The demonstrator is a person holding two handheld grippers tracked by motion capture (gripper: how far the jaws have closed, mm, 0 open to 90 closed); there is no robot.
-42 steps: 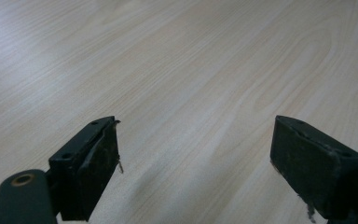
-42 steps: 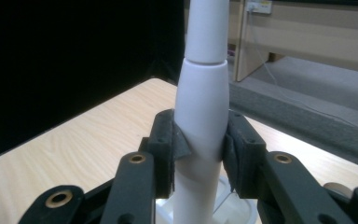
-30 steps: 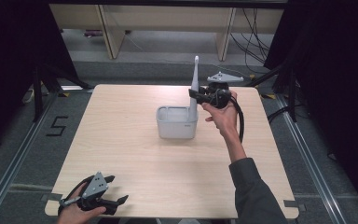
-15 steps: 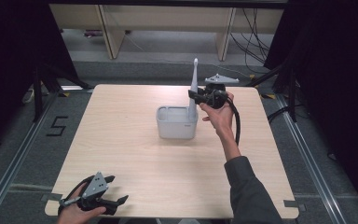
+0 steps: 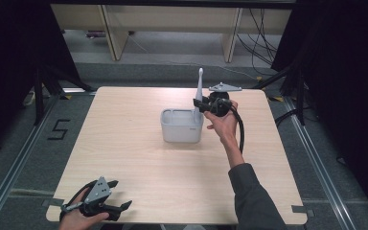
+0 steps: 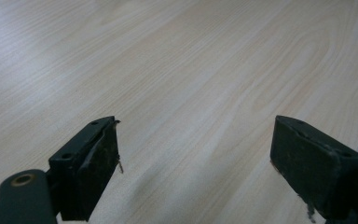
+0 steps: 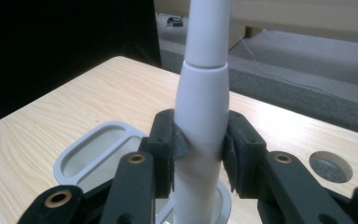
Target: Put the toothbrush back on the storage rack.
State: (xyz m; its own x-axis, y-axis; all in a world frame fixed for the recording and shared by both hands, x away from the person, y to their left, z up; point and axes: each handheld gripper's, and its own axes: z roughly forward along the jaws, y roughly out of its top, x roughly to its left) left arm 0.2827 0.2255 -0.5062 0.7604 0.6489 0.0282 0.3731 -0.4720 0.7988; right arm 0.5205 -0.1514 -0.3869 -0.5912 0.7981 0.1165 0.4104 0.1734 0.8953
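Even overhead light brightens the pale wood-grain tabletop (image 5: 139,158); surroundings stay dark. Soft glare washes its far corner in the left gripper view, which is slightly blurred.

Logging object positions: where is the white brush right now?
In the high view, the white brush stands upright in the right gripper, over the grey holder's right end, mid-table.

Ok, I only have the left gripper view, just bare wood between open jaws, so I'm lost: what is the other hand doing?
Observer: The right hand-held gripper is shut on an upright white handle.
Operator: Over what?
Observer: The handle stands at the right end of a grey holder in the middle of the table.
Operator: And where am I?
Observer: The left hand-held gripper sits at the table's near left corner, well apart from the holder.
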